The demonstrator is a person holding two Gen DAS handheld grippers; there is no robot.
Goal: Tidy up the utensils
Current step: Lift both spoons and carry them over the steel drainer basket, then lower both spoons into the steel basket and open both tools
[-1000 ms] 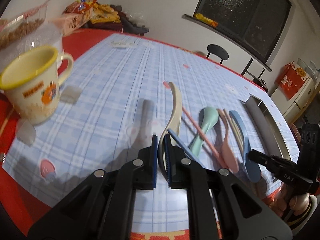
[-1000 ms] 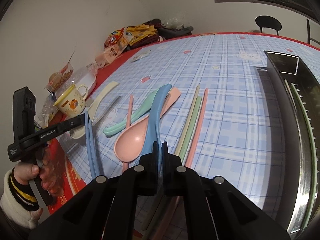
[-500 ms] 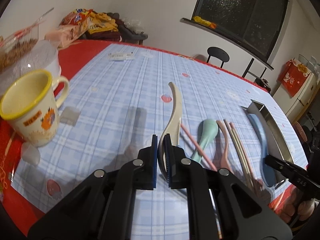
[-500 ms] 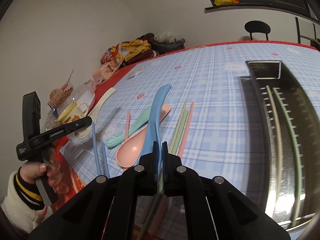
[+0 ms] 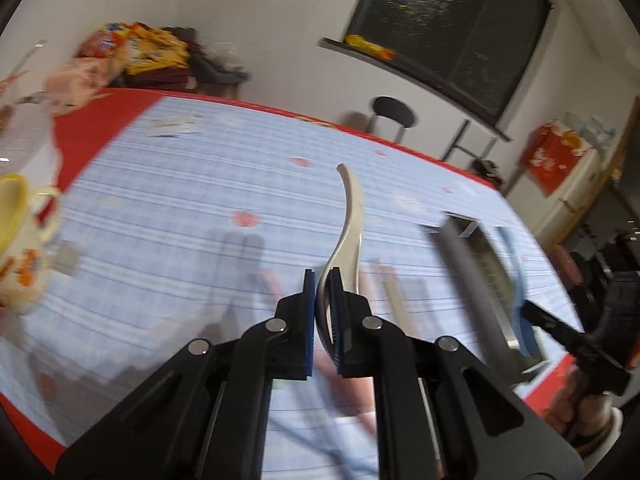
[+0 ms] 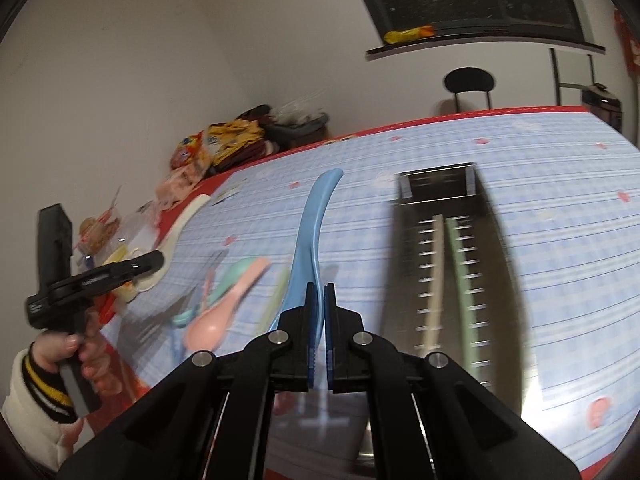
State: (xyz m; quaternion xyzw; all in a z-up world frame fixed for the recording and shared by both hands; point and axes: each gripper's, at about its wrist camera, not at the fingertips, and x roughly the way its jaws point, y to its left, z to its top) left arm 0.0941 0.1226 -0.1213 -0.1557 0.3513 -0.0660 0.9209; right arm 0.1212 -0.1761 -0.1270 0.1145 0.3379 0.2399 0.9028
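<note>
Left hand-held gripper (image 5: pixel 323 280), pinching the bowl of a cream spoon (image 5: pixel 347 224), handle curving up and away, lifted above the table (image 5: pixel 168 208). Right hand-held gripper (image 6: pixel 319 294), pressed together on a blue spoon (image 6: pixel 314 232), handle likewise pointing up and away, raised just left of a long metal tray (image 6: pixel 404 248). Inside the tray, lying lengthwise side by side: one cream chopstick (image 6: pixel 434 276) and one green chopstick (image 6: pixel 464 280). On the blue checked cloth left of the blue spoon, blurred by motion: a pink spoon (image 6: pixel 224 312) and a mint-green spoon (image 6: pixel 230 276), touching or overlapping. Near the table's left edge in the left wrist view, a cream mug with yellow rim (image 5: pixel 20 240). At the far corner of the table, a heap of snack packets (image 6: pixel 216 148). Beyond the table, a black chair (image 5: pixel 392 114) against the wall, under a dark window (image 5: pixel 452 20).
</note>
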